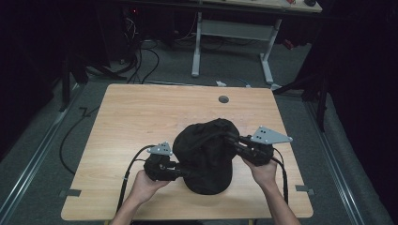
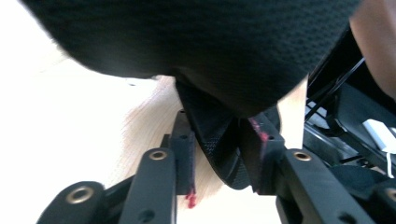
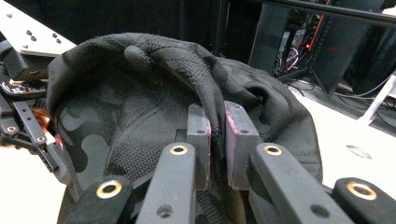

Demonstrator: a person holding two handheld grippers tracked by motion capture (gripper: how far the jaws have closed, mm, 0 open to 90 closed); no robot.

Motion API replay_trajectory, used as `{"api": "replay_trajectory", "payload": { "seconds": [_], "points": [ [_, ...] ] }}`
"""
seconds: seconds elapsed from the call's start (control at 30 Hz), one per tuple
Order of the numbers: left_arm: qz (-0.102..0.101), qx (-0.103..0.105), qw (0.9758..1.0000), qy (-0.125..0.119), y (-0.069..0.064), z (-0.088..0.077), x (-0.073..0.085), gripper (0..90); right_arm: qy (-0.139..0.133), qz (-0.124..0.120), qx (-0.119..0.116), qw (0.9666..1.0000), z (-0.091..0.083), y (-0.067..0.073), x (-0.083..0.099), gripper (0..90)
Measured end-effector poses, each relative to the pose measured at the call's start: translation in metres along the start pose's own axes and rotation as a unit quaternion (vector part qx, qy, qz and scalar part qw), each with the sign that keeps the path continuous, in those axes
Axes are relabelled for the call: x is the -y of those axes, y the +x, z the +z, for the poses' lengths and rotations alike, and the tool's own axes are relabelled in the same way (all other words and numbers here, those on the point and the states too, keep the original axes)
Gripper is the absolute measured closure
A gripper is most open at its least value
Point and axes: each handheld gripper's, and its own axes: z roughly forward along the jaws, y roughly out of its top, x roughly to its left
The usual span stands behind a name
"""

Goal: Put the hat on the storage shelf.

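Observation:
A black bag (image 1: 206,154) of mesh and camouflage fabric lies bunched on the wooden table (image 1: 141,117), near its front edge. My left gripper (image 1: 187,172) reaches into the bag's lower left side. In the left gripper view a fold of the bag (image 2: 219,144) sits between the jaws of the left gripper (image 2: 219,135), touching both pads. My right gripper (image 1: 230,139) is at the bag's upper right. Seen from the right gripper view, the right gripper (image 3: 217,121) is shut on a raised ridge of the bag (image 3: 140,93).
A round cable hole (image 1: 223,99) sits in the far part of the table. Bare wood lies to the left and behind the bag. Beyond the table stand a white desk frame (image 1: 197,47) and floor cables (image 1: 145,61).

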Motion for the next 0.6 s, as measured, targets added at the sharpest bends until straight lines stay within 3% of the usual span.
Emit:
{"api": "replay_trajectory", "payload": {
  "seconds": [0.2, 0.33, 0.5, 0.6],
  "points": [
    [-0.005, 0.022, 0.9997, -0.010, 0.001, -0.004, 0.000, 78.2, -0.005, 0.003, 0.001, 1.0000, -0.001, -0.001, -0.001, 79.7],
    [0.003, 0.039, 0.9991, -0.017, -0.001, -0.007, 0.000, 84.5, -0.007, 0.003, 0.005, 1.0000, -0.002, -0.001, -0.001, 76.1],
    [0.013, 0.038, 0.9990, -0.018, -0.004, -0.009, -0.001, 85.8, -0.008, 0.006, 0.004, 0.9999, -0.002, -0.002, 0.000, 73.7],
    [0.017, 0.034, 0.9990, -0.024, -0.004, -0.012, -0.001, 86.0, -0.008, 0.014, 0.006, 0.9999, -0.002, -0.004, 0.000, 66.4]
  ]
}}
